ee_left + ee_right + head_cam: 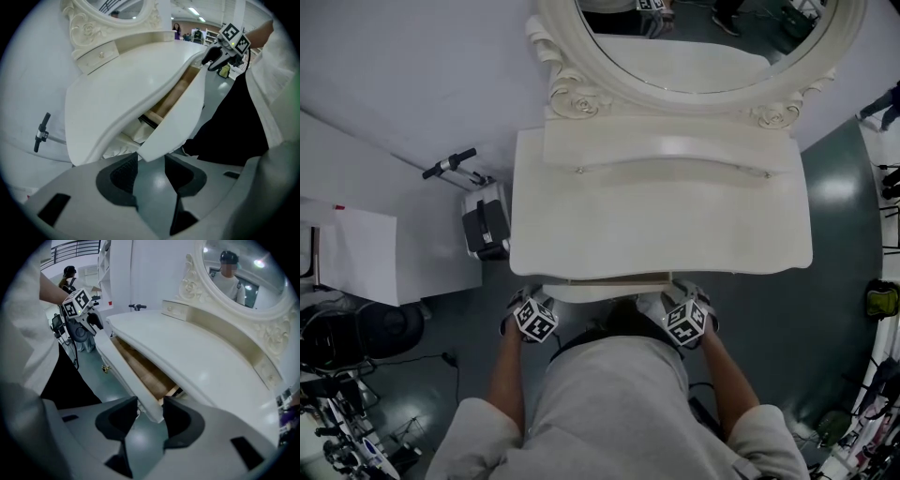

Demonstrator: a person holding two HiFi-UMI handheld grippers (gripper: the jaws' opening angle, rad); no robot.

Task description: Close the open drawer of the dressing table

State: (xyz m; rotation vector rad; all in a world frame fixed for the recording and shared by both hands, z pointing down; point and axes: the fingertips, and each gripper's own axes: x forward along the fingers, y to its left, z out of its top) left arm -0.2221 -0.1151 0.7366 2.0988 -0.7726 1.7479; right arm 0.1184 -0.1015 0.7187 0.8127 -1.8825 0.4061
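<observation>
The left gripper (151, 165) is clamped on the left end of the white curved wooden drawer front (180, 112), with the panel's corner wedged right between its dark pads. Same deal on the other side: the right gripper (150, 412) pinches the right end of that drawer front, and the panel fills the gap between its pads. Both point steeply down. The drawer sits a little way out from under the front edge of the cream dressing table top (661, 220), so its light brown wood interior (140, 369) shows in the gap. Further back there's the ornate oval mirror (694, 42) with carved scrolls, and dark green-grey floor (834, 309) around the table.
</observation>
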